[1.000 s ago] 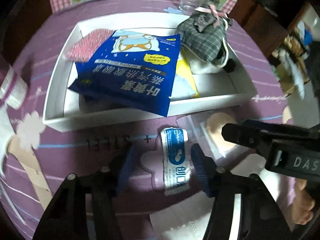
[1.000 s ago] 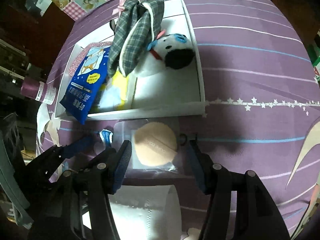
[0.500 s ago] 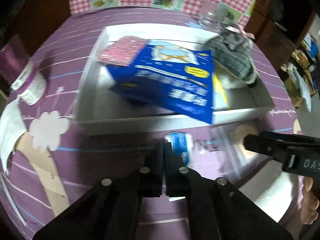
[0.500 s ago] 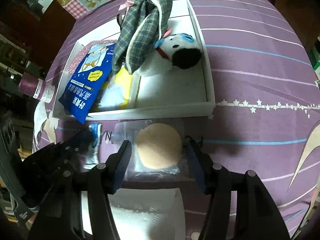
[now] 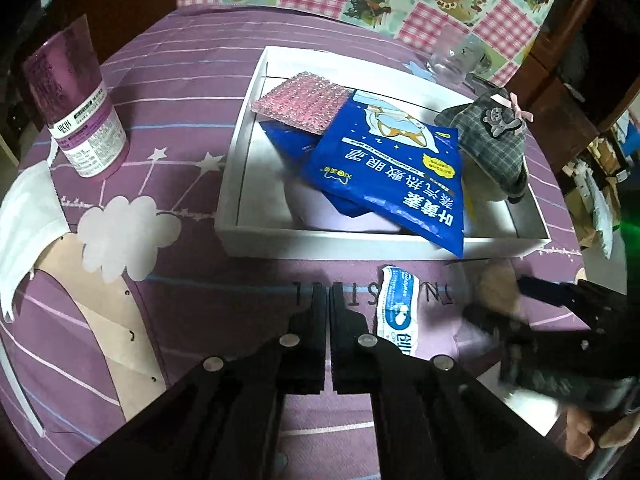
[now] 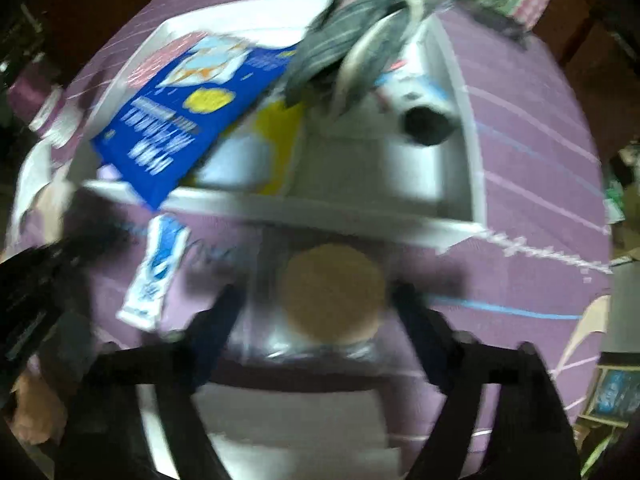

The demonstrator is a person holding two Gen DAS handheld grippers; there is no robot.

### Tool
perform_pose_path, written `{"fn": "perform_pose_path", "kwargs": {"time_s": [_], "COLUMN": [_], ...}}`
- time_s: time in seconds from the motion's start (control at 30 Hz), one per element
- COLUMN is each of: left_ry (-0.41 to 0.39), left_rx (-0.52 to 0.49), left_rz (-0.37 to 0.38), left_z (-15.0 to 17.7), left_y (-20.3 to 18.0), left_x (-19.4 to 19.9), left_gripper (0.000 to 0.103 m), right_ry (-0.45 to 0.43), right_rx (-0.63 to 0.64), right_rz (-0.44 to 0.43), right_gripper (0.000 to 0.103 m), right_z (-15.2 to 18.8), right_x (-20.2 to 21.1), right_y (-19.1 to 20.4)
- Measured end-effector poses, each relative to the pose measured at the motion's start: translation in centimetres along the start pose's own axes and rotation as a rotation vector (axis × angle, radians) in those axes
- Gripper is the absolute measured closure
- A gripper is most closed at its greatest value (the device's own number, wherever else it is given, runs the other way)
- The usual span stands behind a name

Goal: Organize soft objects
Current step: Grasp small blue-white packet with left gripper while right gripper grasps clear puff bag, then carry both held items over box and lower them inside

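My left hand-held gripper point(image 5: 329, 300) is pressed together on nothing, over the purple surface point(image 5: 200, 300). The small white-and-blue packet point(image 5: 398, 308) lies just beside it at three o'clock, outside the white tray point(image 5: 240, 152). My right hand-held gripper point(image 6: 316, 300) is spreading its jaws, with the bagged round tan puff point(image 6: 332, 292) lying between them, below the tray's near wall.
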State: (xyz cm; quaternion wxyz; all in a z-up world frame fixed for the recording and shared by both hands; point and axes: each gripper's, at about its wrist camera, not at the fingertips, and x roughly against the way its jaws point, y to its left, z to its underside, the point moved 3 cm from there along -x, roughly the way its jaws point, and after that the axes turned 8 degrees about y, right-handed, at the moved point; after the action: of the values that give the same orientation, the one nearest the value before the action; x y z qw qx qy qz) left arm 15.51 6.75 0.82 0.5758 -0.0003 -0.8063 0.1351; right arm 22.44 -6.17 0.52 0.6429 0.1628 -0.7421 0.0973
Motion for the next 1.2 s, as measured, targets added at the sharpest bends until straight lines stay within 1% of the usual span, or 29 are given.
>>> {"fn": "perform_pose_path", "kwargs": {"time_s": [0.03,0.07,0.1,0.2,0.23,0.27,0.33,0.37,0.43,0.47,0.5,0.53,0.57,0.63,0.7,0.73,0.77,0.8,0.83,0.87,0.9,0.93,1.0,1.2], "left_ry": [-0.001,-0.004,-0.007,-0.011,-0.019,-0.027,-0.038,-0.039,-0.037,-0.035,-0.028,-0.017,-0.01,0.004,0.031,0.018,0.027,0.02,0.014,0.003,-0.005,-0.002,-0.002,0.008], "left_rx": [0.0,0.001,0.003,0.0,-0.011,-0.022,-0.059,-0.072,-0.091,-0.094,-0.094,-0.097,-0.102,-0.122,-0.153,-0.181,-0.199,-0.223,-0.237,-0.248,-0.25,-0.246,-0.24,-0.19], "left_rz": [0.0,0.0,0.006,0.062,0.083,0.094,0.111,0.126,0.142,0.141,0.142,0.153,0.163,0.151,0.091,0.058,0.026,-0.017,-0.063,-0.127,-0.146,-0.131,-0.13,-0.081], "left_z": [0.0,0.0,0.0,0.1,0.1,0.1,0.2,0.2,0.2,0.2,0.3,0.3,0.4,0.5,0.8,1.0,1.2,1.5,1.7,1.8,1.8,1.8,1.8,1.4], "left_y": [0.0,0.1,0.2,0.1,-0.1,-0.5,-1.5,-2.0,-2.7,-2.9,-3.1,-3.3,-3.5,-4.0,-4.6,-5.0,-5.3,-5.7,-6.0,-6.1,-6.2,-6.2,-6.0,-4.8], "left_x": [0.1,0.1,0.3,0.6,0.8,0.8,0.9,0.9,0.7,0.5,0.3,0.0,-0.2,-0.6,-1.3,-1.3,-1.5,-1.5,-1.6,-1.7,-1.6,-1.6,-1.6,-1.1], "left_gripper": [0.103,0.103,0.103,0.103,0.103,0.103,0.103,0.102,0.092,0.076,0.054,0.046,0.042,0.042,0.044,0.044,0.045,0.052,0.057,0.07,0.08,0.083,0.088,0.091], "right_ry": [-0.008,-0.016,-0.02,-0.023,-0.025,-0.025,-0.022,-0.018,-0.013,-0.014,-0.015,-0.018,-0.023,-0.03,-0.036,-0.041,-0.044,-0.048,-0.052,-0.059,-0.067,-0.077,-0.094,-0.133], "right_rx": [-0.01,-0.021,-0.032,-0.056,-0.073,-0.097,-0.133,-0.144,-0.156,-0.158,-0.157,-0.154,-0.152,-0.147,-0.146,-0.147,-0.147,-0.149,-0.15,-0.151,-0.151,-0.15,-0.148,-0.14], "right_rz": [-0.007,0.006,0.004,-0.051,-0.066,-0.081,-0.116,-0.145,-0.183,-0.187,-0.187,-0.182,-0.178,-0.179,-0.183,-0.187,-0.193,-0.2,-0.208,-0.216,-0.222,-0.229,-0.236,-0.242], "right_gripper": [0.035,0.047,0.05,0.058,0.066,0.077,0.092,0.093,0.094,0.094,0.094,0.095,0.095,0.096,0.096,0.096,0.096,0.096,0.096,0.096,0.097,0.097,0.097,0.097], "right_z": [0.0,-0.1,-0.1,-0.1,-0.2,-0.2,-0.3,-0.2,-0.1,-0.1,-0.2,-0.2,-0.1,0.0,0.1,0.2,0.3,0.3,0.3,0.5,0.4,0.4,0.6,0.7], "right_x": [0.1,0.3,0.4,0.7,0.8,1.0,0.9,1.0,0.8,0.8,0.8,0.9,1.1,1.5,1.7,1.8,1.9,2.0,2.2,2.4,2.7,3.1,3.8,5.1], "right_y": [-0.3,-0.7,-1.1,-2.3,-2.8,-3.5,-4.1,-4.7,-5.4,-5.6,-5.7,-5.6,-5.6,-5.5,-5.1,-5.1,-5.0,-4.8,-4.8,-4.8,-4.7,-4.6,-4.7,-4.6]}}
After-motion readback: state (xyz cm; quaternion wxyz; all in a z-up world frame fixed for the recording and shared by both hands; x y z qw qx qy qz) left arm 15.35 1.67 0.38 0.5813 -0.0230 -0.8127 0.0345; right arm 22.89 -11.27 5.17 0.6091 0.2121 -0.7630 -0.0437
